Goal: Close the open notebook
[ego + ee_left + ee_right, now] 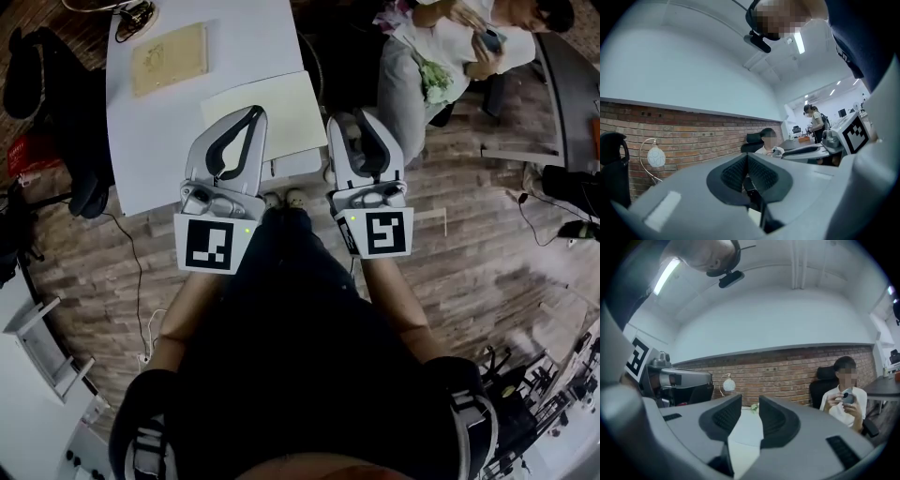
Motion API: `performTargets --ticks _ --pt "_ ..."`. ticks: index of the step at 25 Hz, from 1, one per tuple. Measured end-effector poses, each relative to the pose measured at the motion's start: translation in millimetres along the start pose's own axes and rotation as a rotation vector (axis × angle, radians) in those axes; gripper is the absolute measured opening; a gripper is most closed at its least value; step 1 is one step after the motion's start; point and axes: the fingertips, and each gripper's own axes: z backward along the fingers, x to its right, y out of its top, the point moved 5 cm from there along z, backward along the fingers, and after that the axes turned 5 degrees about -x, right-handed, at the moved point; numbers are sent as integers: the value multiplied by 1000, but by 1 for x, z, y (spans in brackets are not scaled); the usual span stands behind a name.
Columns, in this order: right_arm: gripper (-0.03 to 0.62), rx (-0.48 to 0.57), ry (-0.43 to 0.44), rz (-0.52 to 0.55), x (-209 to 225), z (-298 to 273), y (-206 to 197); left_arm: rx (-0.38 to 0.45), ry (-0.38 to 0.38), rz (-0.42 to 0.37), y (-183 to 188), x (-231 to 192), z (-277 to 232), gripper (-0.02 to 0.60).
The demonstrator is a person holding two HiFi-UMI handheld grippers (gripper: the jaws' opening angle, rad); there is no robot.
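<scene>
The white counter (150,131) sits far left, and the notebook (286,108) lies flat on its near right corner. It is probably light, floppy paper, best lifted by a cover's free edge. The left gripper (253,112) has its fingers pressed together. The right gripper (361,119) has its fingers slightly spread and empty.

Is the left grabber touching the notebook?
Apart. The left gripper view shows the left gripper shut in the air before the brick wall, off the notebook.

Covered and cut off
The left gripper (254,112) covers the notebook (284,111) at its 7 o'clock corner; the top edge cuts the seated person (424,70) at 1 o'clock.
</scene>
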Motion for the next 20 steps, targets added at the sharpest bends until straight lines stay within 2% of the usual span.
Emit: performTargets --ticks 8,20 --pt "95 -42 -2 -26 3 -3 -43 -66 -80 -12 -36 9 -22 -5" --pt "95 -126 -8 -69 5 -3 -110 -170 -176 16 -91 26 -41 -5"
